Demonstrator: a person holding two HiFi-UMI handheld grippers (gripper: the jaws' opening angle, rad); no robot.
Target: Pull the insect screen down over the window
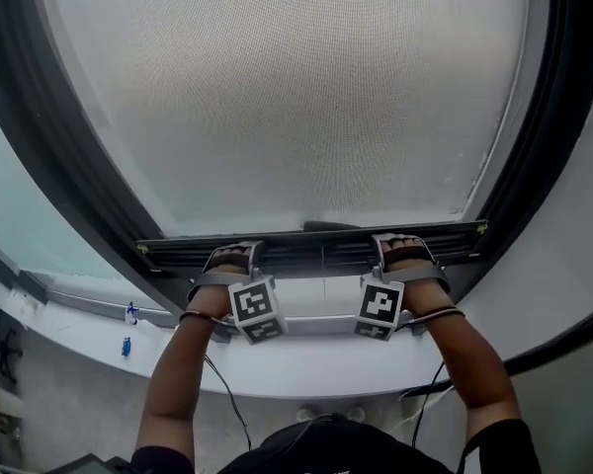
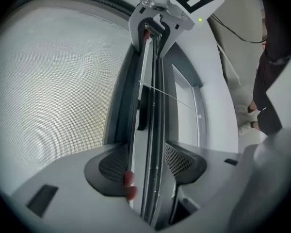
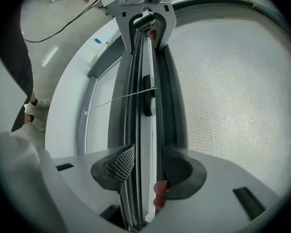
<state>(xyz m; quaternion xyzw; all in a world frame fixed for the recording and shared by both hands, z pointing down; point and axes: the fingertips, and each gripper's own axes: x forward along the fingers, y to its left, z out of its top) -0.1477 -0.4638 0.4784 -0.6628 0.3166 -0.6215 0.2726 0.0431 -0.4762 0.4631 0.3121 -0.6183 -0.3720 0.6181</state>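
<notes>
The grey mesh insect screen (image 1: 287, 97) covers most of the window pane. Its dark bottom bar (image 1: 316, 247) lies low, just above the white sill (image 1: 306, 363). My left gripper (image 1: 232, 257) is shut on the bar's left part and my right gripper (image 1: 400, 247) is shut on its right part. In the left gripper view the bar (image 2: 148, 130) runs between the jaws of the left gripper (image 2: 146, 166), with the mesh (image 2: 53, 91) at the left. In the right gripper view the bar (image 3: 145, 110) passes between the jaws of the right gripper (image 3: 144, 171), mesh (image 3: 228, 86) at the right.
A dark window frame (image 1: 69, 176) curves round both sides. A small black pull tab (image 3: 147, 95) sits midway on the bar. A thin cord (image 3: 121, 97) crosses it. Cables (image 1: 227, 393) hang below the sill. The person's shoes (image 2: 245, 115) stand on the floor.
</notes>
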